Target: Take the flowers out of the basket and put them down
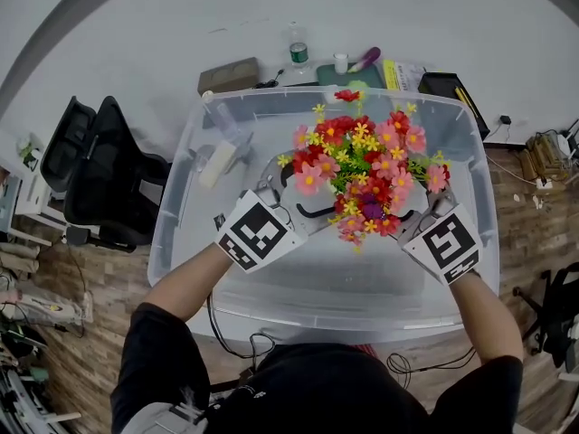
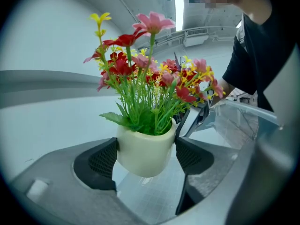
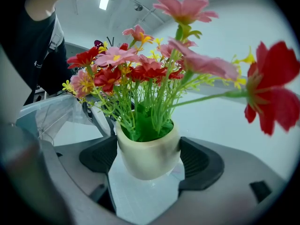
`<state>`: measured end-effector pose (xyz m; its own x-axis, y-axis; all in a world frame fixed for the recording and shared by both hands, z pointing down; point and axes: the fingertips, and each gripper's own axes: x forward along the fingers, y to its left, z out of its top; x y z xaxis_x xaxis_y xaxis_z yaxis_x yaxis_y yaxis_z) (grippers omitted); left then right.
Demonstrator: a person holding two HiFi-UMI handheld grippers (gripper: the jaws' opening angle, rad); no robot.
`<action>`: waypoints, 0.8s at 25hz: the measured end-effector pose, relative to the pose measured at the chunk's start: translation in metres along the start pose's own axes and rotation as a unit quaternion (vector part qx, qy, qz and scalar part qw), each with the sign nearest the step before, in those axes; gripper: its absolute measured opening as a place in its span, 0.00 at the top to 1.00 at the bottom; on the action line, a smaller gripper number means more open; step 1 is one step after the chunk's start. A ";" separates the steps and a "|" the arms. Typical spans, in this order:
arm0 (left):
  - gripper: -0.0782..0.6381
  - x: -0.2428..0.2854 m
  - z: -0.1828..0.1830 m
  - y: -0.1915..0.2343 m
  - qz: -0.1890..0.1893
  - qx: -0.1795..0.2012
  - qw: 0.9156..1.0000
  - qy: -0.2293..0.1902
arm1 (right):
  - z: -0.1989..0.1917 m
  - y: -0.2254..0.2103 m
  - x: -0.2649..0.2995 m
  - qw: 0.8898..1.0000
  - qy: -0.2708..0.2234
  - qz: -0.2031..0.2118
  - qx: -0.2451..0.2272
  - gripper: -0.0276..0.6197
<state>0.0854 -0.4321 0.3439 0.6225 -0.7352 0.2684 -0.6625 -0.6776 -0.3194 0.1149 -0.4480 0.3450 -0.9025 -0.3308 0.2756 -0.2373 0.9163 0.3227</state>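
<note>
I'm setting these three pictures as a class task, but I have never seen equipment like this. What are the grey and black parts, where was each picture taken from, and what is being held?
There is no robot here. A person holds a hand-worked claw in each hand. The top-down picture comes from a camera on the person's head. The other two come from cameras riding on the left claw and the right claw, each looking along its own jaws. The marker cubes are parts of the claws. Both claws are closed on one cream pot of pink, red and yellow flowers, gripping it from opposite sides over a clear plastic bin.
</note>
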 end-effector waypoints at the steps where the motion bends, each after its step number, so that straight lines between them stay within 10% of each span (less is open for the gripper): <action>1: 0.34 0.000 -0.001 0.000 0.000 -0.001 1.000 0.001 | 0.000 0.000 0.000 1.000 0.001 -0.001 -0.001 0.31; 20: 0.34 -0.004 0.012 -0.002 0.008 0.012 1.000 -0.014 | 0.010 0.000 -0.008 1.000 -0.018 -0.009 -0.012 0.31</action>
<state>0.0890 -0.4274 0.3327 0.6234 -0.7453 0.2365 -0.6627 -0.6641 -0.3461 0.1187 -0.4432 0.3332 -0.9103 -0.3391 0.2372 -0.2461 0.9044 0.3485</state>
